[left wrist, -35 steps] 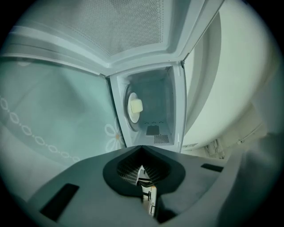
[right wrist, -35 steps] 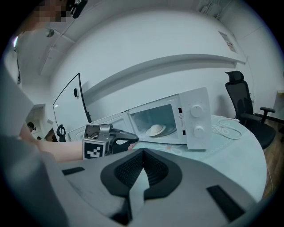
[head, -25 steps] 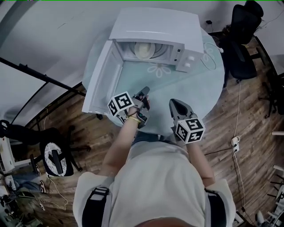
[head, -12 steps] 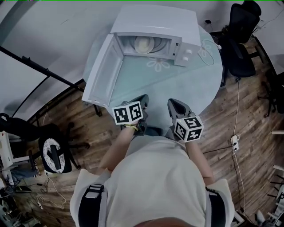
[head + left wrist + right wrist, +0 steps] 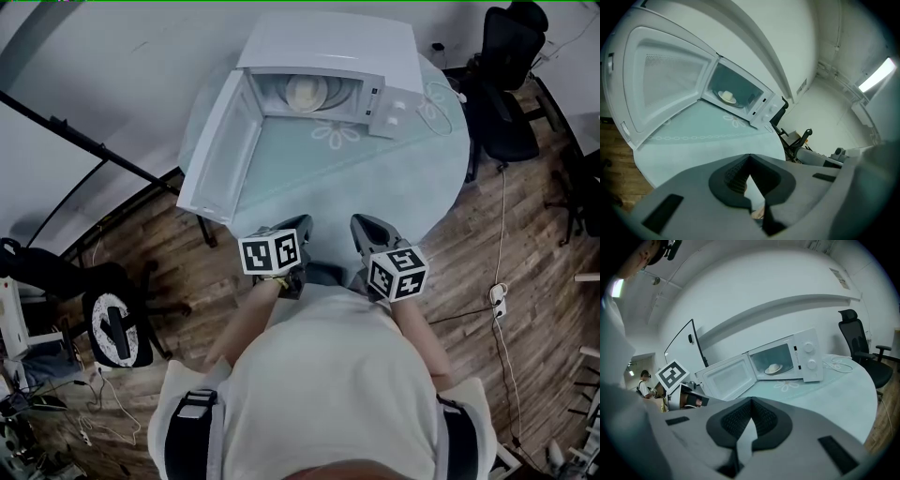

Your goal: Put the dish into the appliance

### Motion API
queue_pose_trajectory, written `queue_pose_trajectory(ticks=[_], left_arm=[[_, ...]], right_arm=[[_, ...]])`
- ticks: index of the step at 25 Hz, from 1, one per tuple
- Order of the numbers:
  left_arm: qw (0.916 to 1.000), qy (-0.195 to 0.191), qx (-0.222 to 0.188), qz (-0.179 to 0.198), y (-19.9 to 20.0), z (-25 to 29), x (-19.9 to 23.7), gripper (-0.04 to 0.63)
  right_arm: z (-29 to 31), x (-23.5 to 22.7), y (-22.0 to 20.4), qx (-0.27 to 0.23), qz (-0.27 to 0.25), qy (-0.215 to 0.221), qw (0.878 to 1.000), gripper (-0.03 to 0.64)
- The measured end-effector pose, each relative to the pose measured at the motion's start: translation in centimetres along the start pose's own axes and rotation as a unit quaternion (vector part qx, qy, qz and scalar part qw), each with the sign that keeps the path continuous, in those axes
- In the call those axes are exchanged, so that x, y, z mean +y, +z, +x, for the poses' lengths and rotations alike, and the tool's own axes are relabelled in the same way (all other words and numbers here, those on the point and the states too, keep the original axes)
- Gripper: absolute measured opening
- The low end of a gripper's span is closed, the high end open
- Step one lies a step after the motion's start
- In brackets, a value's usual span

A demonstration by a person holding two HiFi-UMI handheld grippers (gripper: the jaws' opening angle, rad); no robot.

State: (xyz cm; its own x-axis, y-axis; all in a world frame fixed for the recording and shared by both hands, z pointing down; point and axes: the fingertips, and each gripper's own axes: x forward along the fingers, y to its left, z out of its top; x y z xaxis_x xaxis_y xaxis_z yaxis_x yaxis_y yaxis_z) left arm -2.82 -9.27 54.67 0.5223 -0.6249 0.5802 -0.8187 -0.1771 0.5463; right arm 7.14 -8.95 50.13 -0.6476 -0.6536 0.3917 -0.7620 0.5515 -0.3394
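One dish (image 5: 305, 92) is seated in one open microwave (image 5: 328, 52); left hand-held gripper (image 5: 302, 225) and right hand-held gripper (image 5: 362, 225) are clenched empty.

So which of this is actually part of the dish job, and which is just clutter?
Job:
- microwave, door open
- dish, already inside it
- left tongs and right tongs, both shut and empty

Lying about:
- white cable on the table
- black office chairs

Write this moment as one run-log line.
dish: inside microwave | door: open | left gripper: shut, empty | right gripper: shut, empty
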Motion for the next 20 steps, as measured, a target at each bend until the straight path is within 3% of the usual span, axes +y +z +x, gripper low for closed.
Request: queue_pose_trajectory(ticks=[20], left_arm=[[0.9997, -0.014, -0.002, -0.021, 0.0, 0.3, -0.1, 0.009]], right_arm=[[-1.1, 0.6, -0.2, -0.004, -0.017, 0.0, 1.0, 0.006]])
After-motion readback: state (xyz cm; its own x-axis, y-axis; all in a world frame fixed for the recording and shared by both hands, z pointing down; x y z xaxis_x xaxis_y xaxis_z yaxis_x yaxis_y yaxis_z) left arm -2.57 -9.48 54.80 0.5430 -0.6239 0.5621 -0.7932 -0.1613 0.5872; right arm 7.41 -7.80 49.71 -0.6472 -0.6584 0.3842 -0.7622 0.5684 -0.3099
